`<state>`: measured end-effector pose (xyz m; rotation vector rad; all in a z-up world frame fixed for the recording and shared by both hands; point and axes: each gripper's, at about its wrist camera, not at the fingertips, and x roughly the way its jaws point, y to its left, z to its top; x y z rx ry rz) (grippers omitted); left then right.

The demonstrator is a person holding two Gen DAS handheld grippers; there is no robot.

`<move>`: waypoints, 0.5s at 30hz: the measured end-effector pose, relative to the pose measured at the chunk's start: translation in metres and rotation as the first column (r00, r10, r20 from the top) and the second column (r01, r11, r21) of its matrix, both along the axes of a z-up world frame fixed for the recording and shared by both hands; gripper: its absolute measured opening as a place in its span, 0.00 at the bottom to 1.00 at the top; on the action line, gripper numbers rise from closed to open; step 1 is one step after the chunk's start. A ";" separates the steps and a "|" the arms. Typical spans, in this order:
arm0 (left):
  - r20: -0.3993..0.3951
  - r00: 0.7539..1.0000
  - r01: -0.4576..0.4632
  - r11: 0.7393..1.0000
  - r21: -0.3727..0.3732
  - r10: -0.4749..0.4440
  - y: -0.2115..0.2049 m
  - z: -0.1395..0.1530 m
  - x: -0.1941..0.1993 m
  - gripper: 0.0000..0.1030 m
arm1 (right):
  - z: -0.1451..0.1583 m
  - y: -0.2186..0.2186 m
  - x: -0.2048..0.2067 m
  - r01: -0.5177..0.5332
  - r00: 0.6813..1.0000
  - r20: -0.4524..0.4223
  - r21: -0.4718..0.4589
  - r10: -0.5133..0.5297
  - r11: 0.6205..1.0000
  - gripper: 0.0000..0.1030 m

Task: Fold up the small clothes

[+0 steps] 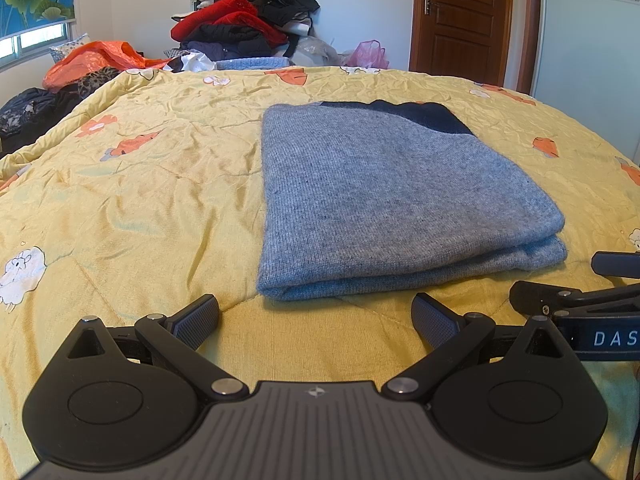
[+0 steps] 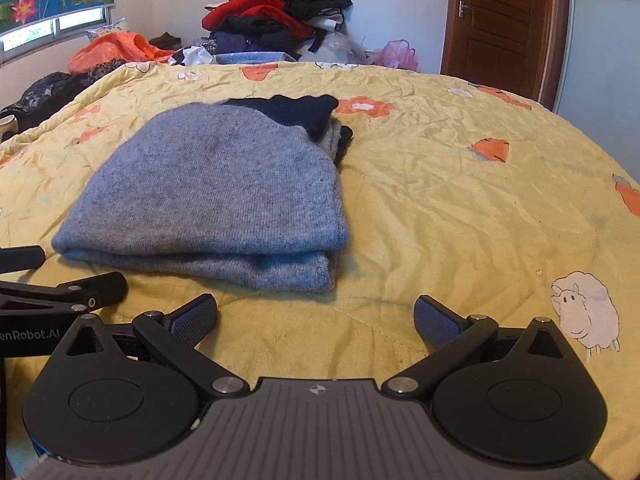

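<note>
A grey knit sweater [image 1: 384,196] with a dark navy part at its far end lies folded into a thick rectangle on the yellow quilt [image 1: 140,184]. In the right wrist view the same grey sweater [image 2: 216,196] sits left of centre, its layered folded edge facing me. My left gripper [image 1: 316,316] is open just short of the sweater's near edge, nothing between its fingers. My right gripper [image 2: 316,316] is open too, near the sweater's right front corner, not touching it. Each gripper shows at the edge of the other's view.
A tall pile of red, black and dark clothes [image 1: 248,16] stands beyond the far edge of the bed. An orange bag [image 1: 96,60] and dark garments lie at the far left. A pink plastic bag [image 1: 368,54] sits by a brown wooden door [image 1: 460,16].
</note>
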<state>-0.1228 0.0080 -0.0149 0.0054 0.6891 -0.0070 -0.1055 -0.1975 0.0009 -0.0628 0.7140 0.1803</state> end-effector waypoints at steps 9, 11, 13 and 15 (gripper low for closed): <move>0.000 1.000 0.000 1.000 0.000 0.000 0.000 0.000 0.000 1.00 | -0.001 0.001 0.000 0.017 1.000 0.011 0.000 -0.017 1.000 1.00; 0.000 1.000 0.000 1.000 0.000 0.000 0.000 0.000 0.000 1.00 | -0.001 0.001 0.000 0.018 1.000 0.012 0.000 -0.018 1.000 1.00; 0.000 1.000 0.001 1.000 0.000 -0.001 0.001 0.000 0.000 1.00 | -0.001 0.002 -0.001 0.021 1.000 0.013 0.000 -0.021 1.000 1.00; 0.000 1.000 0.001 1.000 0.000 -0.001 0.001 0.000 0.000 1.00 | -0.001 0.002 -0.001 0.022 1.000 0.014 0.000 -0.022 1.000 1.00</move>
